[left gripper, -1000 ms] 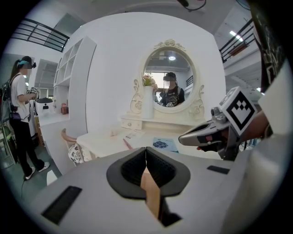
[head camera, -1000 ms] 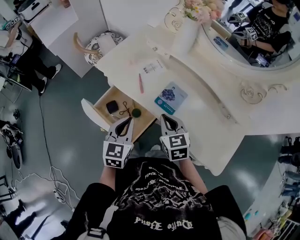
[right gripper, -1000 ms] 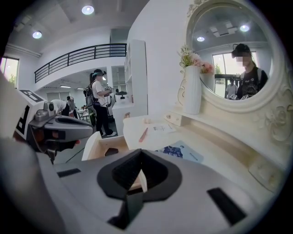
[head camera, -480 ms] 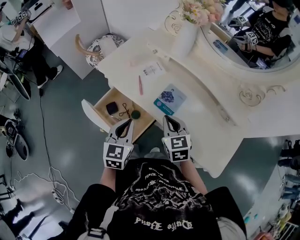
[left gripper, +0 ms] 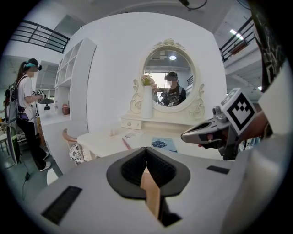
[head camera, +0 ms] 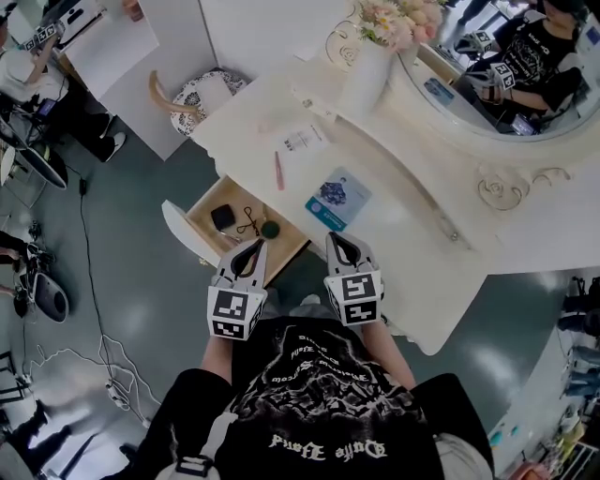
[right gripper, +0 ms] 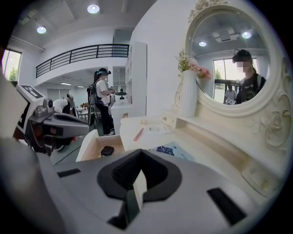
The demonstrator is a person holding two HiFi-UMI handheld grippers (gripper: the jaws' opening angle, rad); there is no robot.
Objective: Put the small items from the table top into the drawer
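Left gripper (head camera: 250, 246) and right gripper (head camera: 338, 241) were clenched, empty, near the body. The drawer (head camera: 238, 198) stood open for loading, holding a black pad (head camera: 223, 217) and green disc (head camera: 271, 228). A pink stick (head camera: 278, 171) and blue booklet (head camera: 337, 199) lay beyond on the table top (head camera: 403, 234).

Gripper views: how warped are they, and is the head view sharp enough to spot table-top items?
Left gripper view: strong fisheye, dark round border, mirror bowed. Right gripper view: same bending, bright ceiling lights. Head view: evenly lit, sharp; pink pen and blue booklet read clearly.
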